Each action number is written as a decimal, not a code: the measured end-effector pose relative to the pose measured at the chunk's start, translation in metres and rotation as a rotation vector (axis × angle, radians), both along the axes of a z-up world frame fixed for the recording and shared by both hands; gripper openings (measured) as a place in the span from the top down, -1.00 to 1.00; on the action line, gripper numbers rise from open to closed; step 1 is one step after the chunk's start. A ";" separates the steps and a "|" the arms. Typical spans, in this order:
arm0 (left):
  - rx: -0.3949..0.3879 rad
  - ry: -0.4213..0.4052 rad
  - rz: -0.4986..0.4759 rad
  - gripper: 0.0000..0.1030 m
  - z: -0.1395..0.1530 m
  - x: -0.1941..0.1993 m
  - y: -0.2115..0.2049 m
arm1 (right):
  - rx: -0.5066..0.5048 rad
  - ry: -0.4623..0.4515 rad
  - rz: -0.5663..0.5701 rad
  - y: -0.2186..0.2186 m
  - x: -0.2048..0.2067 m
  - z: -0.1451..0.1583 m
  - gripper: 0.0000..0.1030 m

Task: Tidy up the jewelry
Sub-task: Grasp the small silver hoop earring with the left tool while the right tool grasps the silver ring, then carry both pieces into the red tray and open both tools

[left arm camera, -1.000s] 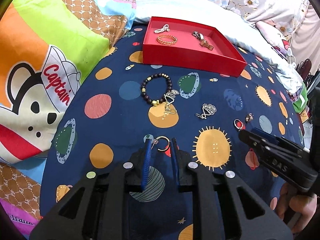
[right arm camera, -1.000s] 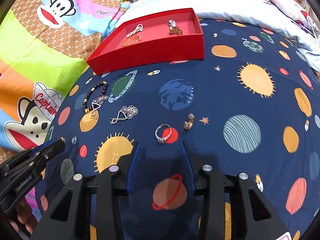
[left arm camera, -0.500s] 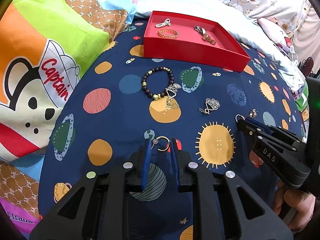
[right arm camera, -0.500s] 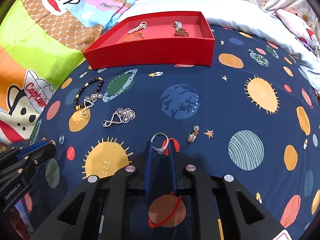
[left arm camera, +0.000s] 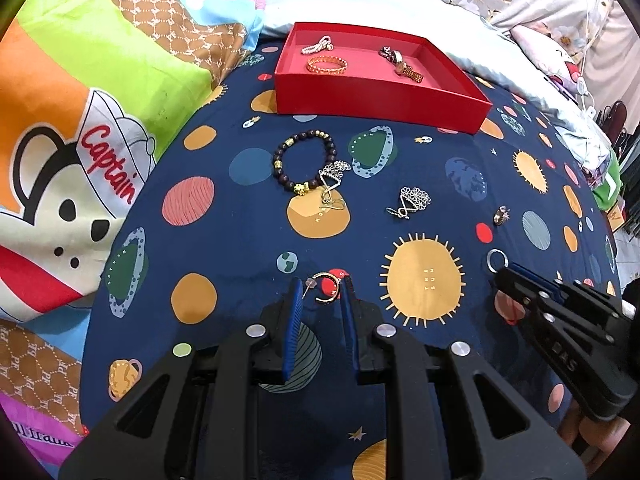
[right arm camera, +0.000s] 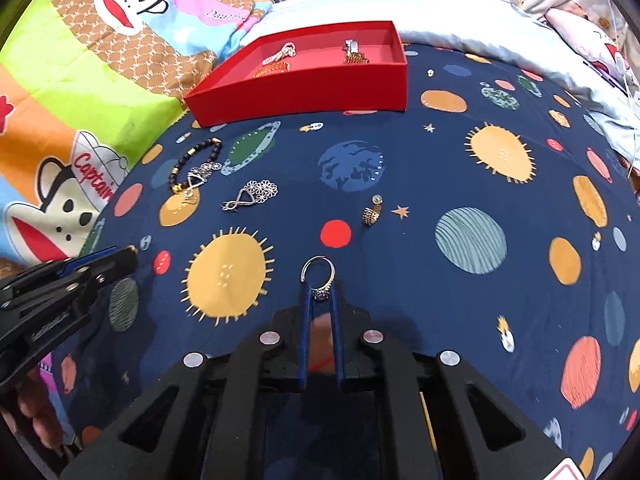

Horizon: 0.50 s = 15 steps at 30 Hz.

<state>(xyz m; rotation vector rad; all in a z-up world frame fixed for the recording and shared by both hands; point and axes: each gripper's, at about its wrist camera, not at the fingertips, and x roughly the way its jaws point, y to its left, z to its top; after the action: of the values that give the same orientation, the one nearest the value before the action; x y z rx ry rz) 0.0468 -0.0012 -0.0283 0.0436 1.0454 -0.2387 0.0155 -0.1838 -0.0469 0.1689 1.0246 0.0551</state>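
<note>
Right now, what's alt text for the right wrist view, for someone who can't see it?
The right tongs pinch a silver ring over a planet-print sheet. Ahead sits a red tray already holding jewelry, with a bead bracelet, a pendant and a gold earring loose on the sheet.

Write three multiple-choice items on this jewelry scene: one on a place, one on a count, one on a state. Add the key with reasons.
1. Where does the black bead bracelet lie?
A. inside the red tray
B. on the blue sheet in front of the red tray
C. on the monkey pillow

2. How many pieces lie in the tray?
A. three
B. one
C. six

3. What is the right gripper doing?
A. open over the sheet
B. shut on the silver ring
C. holding the bracelet

Key: B, the bracelet rests on the sheet just below the tray's front wall; A, a pale chain, a gold bangle and a watch-like piece show; B, both fingers pinch the ring's setting.
</note>
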 end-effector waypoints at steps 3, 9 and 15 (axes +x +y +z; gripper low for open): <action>0.017 -0.018 -0.004 0.64 0.006 -0.001 -0.003 | -0.001 -0.025 0.000 -0.002 -0.009 0.013 0.84; 0.049 -0.059 -0.015 0.64 0.021 0.000 -0.011 | 0.005 -0.071 0.003 -0.006 -0.012 0.037 0.84; 0.071 -0.091 -0.017 0.64 0.033 0.011 -0.020 | 0.015 -0.111 0.005 -0.010 -0.002 0.056 0.84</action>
<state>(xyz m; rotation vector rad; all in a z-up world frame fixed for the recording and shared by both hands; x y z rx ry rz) 0.0573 -0.0208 0.0044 0.1262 0.9635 -0.2129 0.0139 -0.1940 0.0091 0.1751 0.9146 0.0763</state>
